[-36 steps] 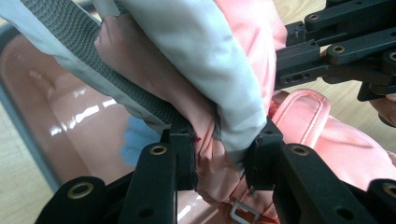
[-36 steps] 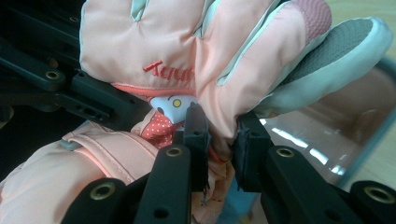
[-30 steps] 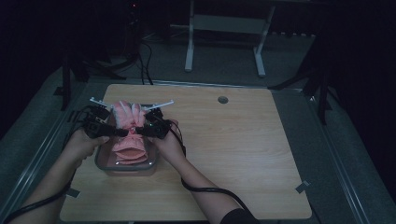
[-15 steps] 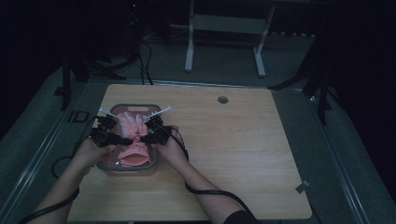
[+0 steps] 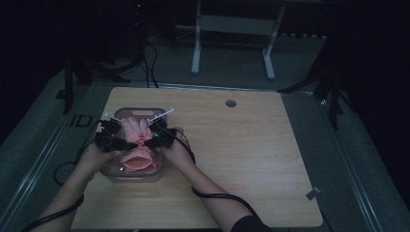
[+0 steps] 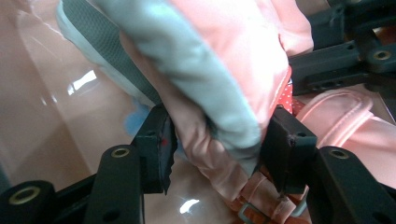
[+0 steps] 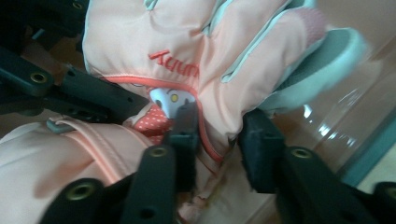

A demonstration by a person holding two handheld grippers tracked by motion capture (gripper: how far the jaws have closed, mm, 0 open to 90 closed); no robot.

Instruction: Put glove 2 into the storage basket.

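Observation:
A pink glove (image 5: 134,127) with pale grey-blue trim lies fingers-away over a clear plastic container (image 5: 140,110) at the table's left. My left gripper (image 5: 126,143) and right gripper (image 5: 148,141) meet at its cuff from either side. In the left gripper view my left gripper (image 6: 217,154) is shut on the glove (image 6: 224,84). In the right gripper view my right gripper (image 7: 217,135) is shut on the glove's (image 7: 187,51) cuff edge. A second pink glove (image 5: 138,160) lies lower in the container, also seen as the second glove (image 7: 56,158) and the second glove (image 6: 345,121).
The container's clear wall (image 6: 51,116) is close on the left gripper's outer side, and the wall (image 7: 359,112) is close on the right gripper's. The wooden table (image 5: 251,159) stretches bare to the right, with a round cable hole (image 5: 230,103) near its far edge.
Both hands have drawn closer together and toward the near side. The glove they hold has come lower over the container.

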